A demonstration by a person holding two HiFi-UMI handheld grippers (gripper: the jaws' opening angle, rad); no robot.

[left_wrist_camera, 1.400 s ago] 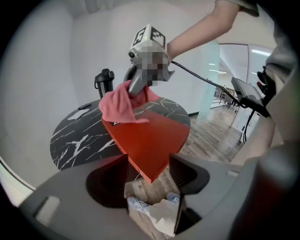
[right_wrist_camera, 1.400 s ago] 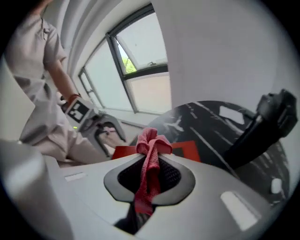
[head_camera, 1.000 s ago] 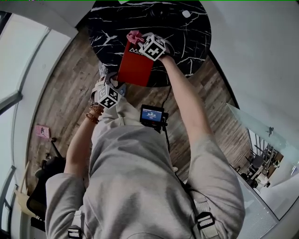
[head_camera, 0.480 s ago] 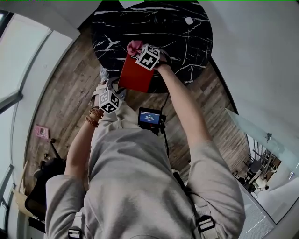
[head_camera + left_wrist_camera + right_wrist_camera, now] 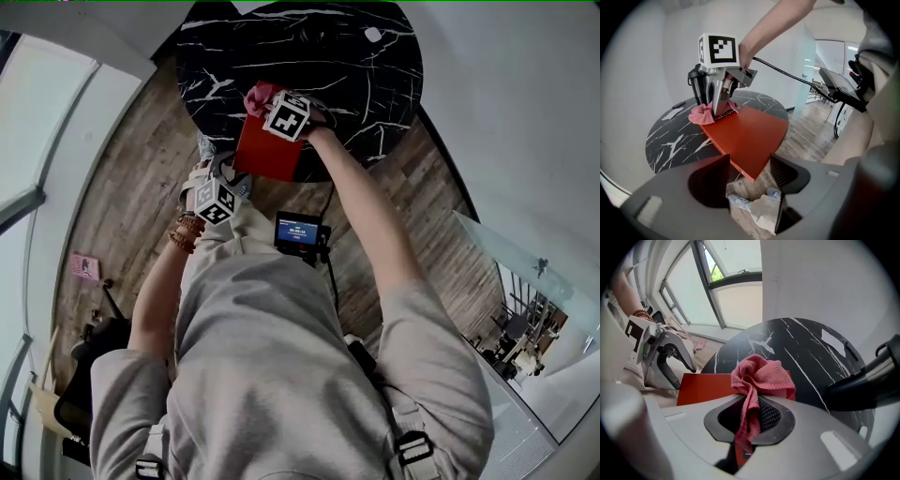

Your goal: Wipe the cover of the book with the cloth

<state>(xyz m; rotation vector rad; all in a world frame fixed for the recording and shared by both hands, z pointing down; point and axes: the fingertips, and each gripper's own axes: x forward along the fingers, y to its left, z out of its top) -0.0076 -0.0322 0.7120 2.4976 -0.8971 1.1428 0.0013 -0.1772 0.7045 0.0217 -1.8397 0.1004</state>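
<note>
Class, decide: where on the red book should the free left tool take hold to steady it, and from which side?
Probably the corner of the book overhanging the table, approached level from the person's side: it's thin, flat, and the right tool presses the cloth at the far end.

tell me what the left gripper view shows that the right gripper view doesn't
Only the left gripper view: the left gripper open and empty, shoes below it, the right gripper seen from outside, and a small screen. Only the right gripper view: the right gripper's jaws shut on the cloth up close, and a window. Both: the red book, the cloth and the black table.
</note>
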